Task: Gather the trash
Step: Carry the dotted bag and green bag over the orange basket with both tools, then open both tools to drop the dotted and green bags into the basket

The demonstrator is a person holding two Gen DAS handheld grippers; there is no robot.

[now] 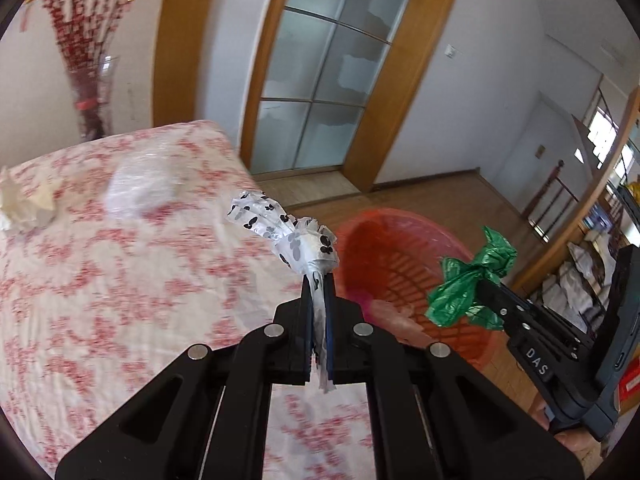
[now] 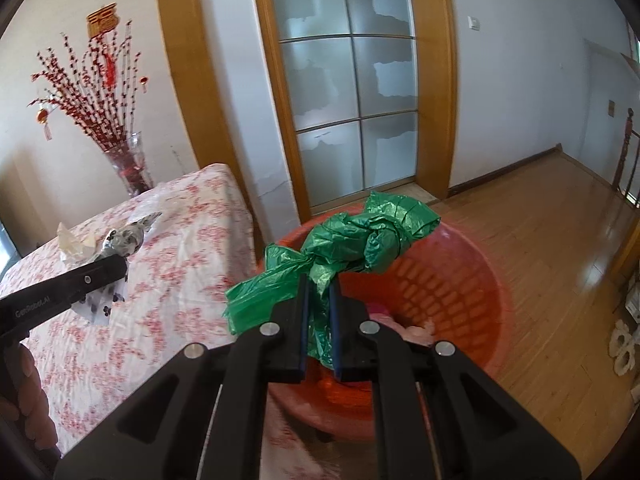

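Pinching a butterfly-print plastic bag (image 1: 288, 236) in our left gripper (image 1: 319, 280) over the table edge | right gripper (image 2: 320, 284) clamps green bag (image 2: 360, 236) above red basket (image 2: 472, 264) | basket contents blurred, hard to identify

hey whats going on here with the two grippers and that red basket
A person is clearing trash off a table covered in a red floral cloth. The left gripper is shut on a crumpled white wrapper with black butterfly prints, and the right gripper is shut on a knotted green plastic bag. Both are held near the red basket on the floor beside the table; nothing has been let go yet. A clear plastic wad and a crumpled tissue remain on the cloth.
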